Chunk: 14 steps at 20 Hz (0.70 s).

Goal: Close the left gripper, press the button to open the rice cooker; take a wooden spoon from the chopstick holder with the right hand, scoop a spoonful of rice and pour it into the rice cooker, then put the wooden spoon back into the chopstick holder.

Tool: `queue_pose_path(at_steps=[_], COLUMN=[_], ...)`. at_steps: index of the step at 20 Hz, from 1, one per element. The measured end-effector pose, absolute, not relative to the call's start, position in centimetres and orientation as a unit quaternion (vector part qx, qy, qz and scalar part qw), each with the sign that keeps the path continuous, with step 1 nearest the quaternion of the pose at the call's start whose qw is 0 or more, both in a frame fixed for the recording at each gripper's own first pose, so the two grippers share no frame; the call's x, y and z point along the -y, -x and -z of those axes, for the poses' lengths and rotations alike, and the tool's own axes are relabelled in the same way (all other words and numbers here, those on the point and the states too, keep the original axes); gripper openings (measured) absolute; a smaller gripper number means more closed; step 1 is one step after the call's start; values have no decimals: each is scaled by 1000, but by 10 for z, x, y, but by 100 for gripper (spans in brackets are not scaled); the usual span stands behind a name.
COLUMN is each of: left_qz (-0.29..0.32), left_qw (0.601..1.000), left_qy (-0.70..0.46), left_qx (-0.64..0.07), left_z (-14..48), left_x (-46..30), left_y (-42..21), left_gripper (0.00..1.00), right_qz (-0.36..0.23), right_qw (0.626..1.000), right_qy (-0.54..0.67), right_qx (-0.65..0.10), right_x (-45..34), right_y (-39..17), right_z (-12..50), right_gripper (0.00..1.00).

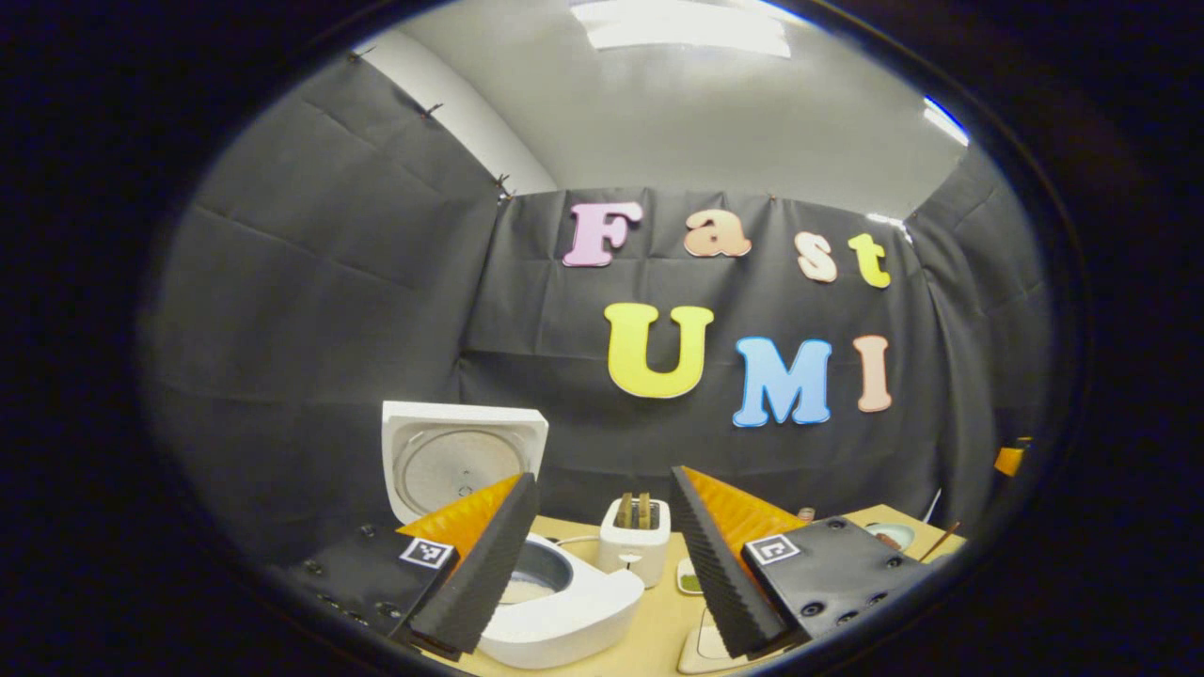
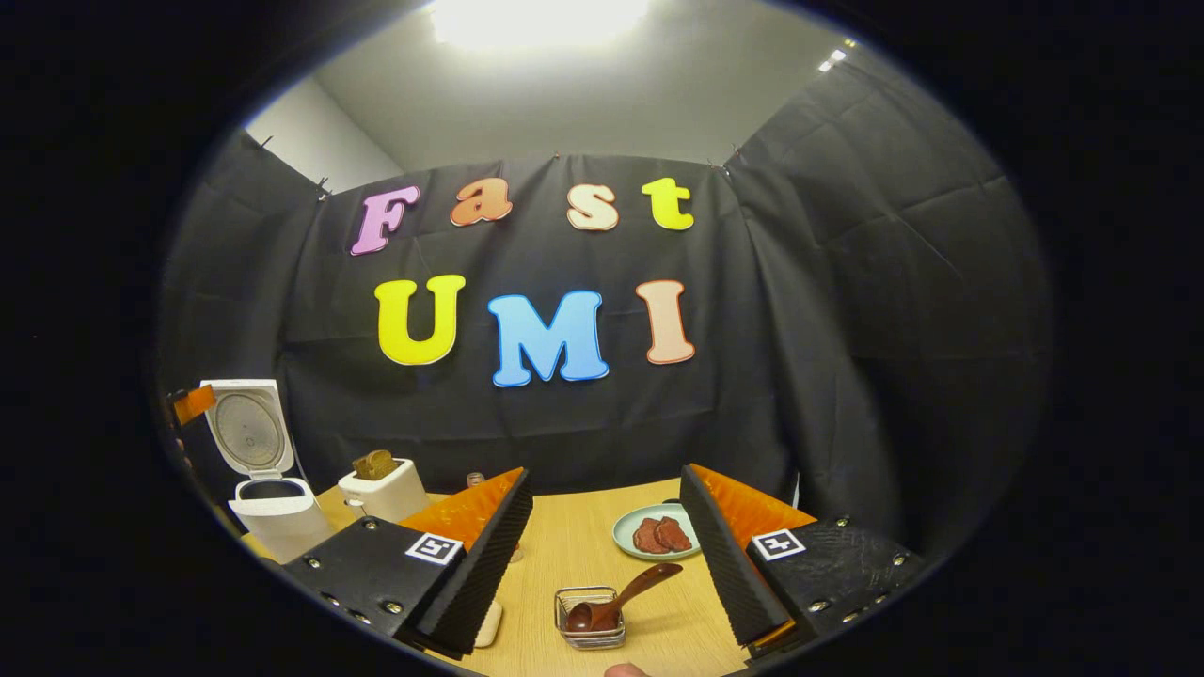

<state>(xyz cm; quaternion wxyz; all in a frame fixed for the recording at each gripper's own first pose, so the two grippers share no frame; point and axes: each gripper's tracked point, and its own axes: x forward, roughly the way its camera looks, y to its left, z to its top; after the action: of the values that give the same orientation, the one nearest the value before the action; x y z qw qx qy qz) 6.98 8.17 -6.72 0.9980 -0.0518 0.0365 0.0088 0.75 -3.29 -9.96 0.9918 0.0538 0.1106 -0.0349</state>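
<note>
Right hand-held gripper (image 2: 602, 550): our fingers stand spread apart with nothing between them, hanging over the table (image 2: 574, 545).
Wooden spoon (image 2: 621, 594): nearest to us in the right gripper view, it lies tilted with its bowl down in a small clear holder (image 2: 590, 618); its handle runs up and to the right, the long axis slanting toward our right finger.
Plate (image 2: 649, 534): just beyond the spoon, a pale plate with reddish slices on it, partly hidden by the right finger.
Left hand-held gripper (image 1: 602, 555): our fingers are likewise spread wide, holding nothing.
Rice cooker (image 1: 564, 611): white, at the left of the table, its lid (image 1: 461, 461) standing upright and open; our left finger covers part of the pot's rim. From the right gripper view we see it far left.
Toaster (image 1: 635, 541): white, just right of the cooker, between our fingers in the left gripper view, slices sticking out of its slots.
Writing: we can read no brand or label on the things; the square markers on both grippers carry patterns, not words.
</note>
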Motion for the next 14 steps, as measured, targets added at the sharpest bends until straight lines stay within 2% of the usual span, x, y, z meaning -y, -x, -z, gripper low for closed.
queue_pose_path(at_steps=[5,13,14], left_qz=[1,-15,-16], left_qw=[999,999,999], left_qy=[44,25,22], left_qx=[-31,-28,-30], left_z=[45,29,28], left_x=[-59,-58,-57], left_y=[-37,-7,-6], left_gripper=[99,97,99], right_qz=[29,27,26], right_qw=[982,955,952], right_qy=[-91,-130,-133], right_qx=[-164,-265,-276], right_x=[49,58,56], right_y=[-24,-43,-43], right_z=[148,235,243], right_gripper=[96,96,96])
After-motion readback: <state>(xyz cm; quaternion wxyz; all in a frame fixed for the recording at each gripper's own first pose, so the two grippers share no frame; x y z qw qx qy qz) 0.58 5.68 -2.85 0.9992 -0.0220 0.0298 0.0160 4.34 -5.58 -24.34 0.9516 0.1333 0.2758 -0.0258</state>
